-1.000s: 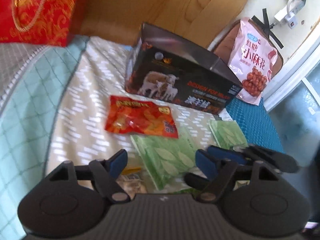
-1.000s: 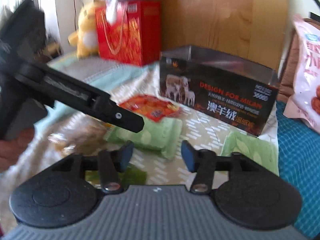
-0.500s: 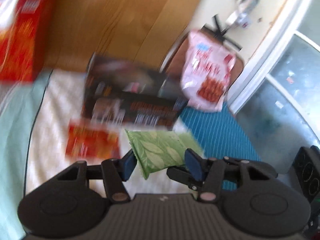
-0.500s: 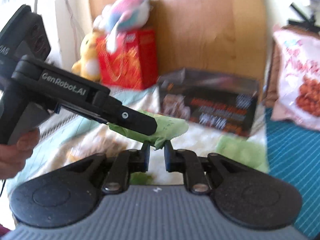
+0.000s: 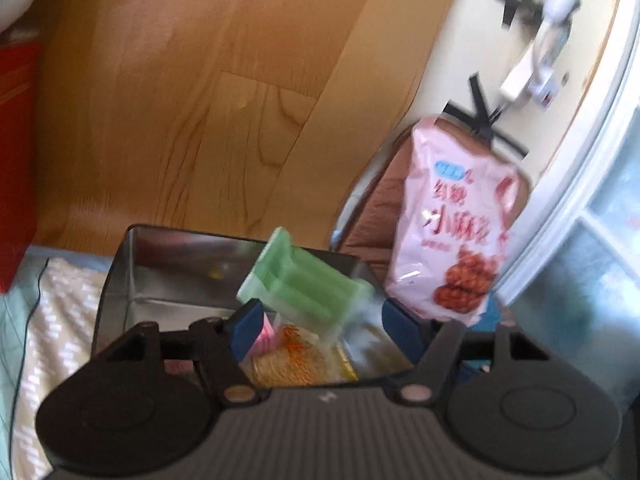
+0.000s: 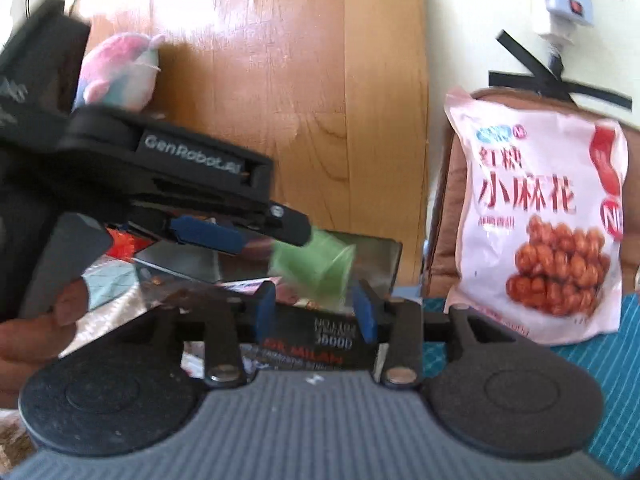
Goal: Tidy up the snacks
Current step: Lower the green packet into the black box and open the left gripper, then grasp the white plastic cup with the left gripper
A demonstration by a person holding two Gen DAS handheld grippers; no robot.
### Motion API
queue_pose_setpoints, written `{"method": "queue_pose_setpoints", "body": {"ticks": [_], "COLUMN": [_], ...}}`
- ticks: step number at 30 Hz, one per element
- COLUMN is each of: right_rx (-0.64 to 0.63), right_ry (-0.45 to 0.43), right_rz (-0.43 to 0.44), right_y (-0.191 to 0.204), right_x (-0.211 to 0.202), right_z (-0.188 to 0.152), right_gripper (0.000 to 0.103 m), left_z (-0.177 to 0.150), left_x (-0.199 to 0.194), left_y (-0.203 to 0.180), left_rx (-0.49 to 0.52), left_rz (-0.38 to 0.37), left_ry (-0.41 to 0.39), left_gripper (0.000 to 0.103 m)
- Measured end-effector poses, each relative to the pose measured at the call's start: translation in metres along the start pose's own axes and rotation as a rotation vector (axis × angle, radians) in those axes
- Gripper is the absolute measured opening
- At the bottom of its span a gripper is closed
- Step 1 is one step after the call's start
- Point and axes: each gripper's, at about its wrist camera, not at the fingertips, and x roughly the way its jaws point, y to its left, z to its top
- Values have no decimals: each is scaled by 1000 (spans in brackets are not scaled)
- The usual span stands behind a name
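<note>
- Green snack packet (image 5: 308, 284) is tumbling above the open black box (image 5: 120, 280), just ahead of the left gripper (image 5: 326, 316), jaws opening, nothing clamped.
- Right gripper (image 6: 316, 308) opens too, empty.
- Risk: the packet may catch on the box's rim and slide out.
- Half a second earlier, both clamped it over the bedspread.

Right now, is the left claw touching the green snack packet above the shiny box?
Apart. In the left wrist view the green snack packet sits blurred between the opening left claw, with gaps beside both blue pads.
</note>
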Motion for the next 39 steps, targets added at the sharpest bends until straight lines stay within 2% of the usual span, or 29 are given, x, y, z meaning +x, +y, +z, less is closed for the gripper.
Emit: {"method": "queue_pose_setpoints", "body": {"ticks": [3, 5, 9, 12, 15, 16, 17, 19, 23, 26, 30, 35, 39], "right_rx": [42, 121, 370, 460, 432, 414, 398, 320, 218, 179, 227, 259, 222], "right_ry": [-10, 17, 114, 160, 205, 231, 259, 251, 274, 252, 238, 195, 208], "right_rz": [-18, -42, -78, -35, -4, 16, 37, 62, 183, 168, 152, 187, 176], "right_y": [-14, -32, -78, -88, -74, -68, -58, -31, 0, 3, -11, -20, -10], "right_x": [-26, -35, -43, -40, -28, -22, -16, -15, -11, -13, -22, -55, -72], "right_z": [-13, -22, -45, -52, -51, -51, -51, -44, -35, -32, -31, -36, -48], "right_gripper": [46, 46, 47, 47, 45, 35, 32, 33, 33, 34, 35, 36, 44], "left_z": [-13, -27, -58, -76, -86, -88, -88, -88, -90, -92, -95, -101, -107], "left_x": [-27, -41, -59, -66, -63, -61, -59, -56, -52, -57, -61, -67, -69], "left_y": [8, 12, 23, 31, 35, 35, 35, 35, 35, 40, 46, 33, 18], "left_rx": [-22, -28, -56, -101, -143, -152, -157, -163, -160, -164, -178, -149, -142], "left_rz": [-19, -31, -21, -18, -25, -24, -21, -12, 11, 12, 12, -41, -84], "left_ry": [-37, -32, 21, 63, 106, 119, 126, 132, 145, 146, 156, 165, 183], "left_gripper": [68, 69, 70, 70, 70, 70, 70, 70, 70, 70, 70, 70, 70]}}
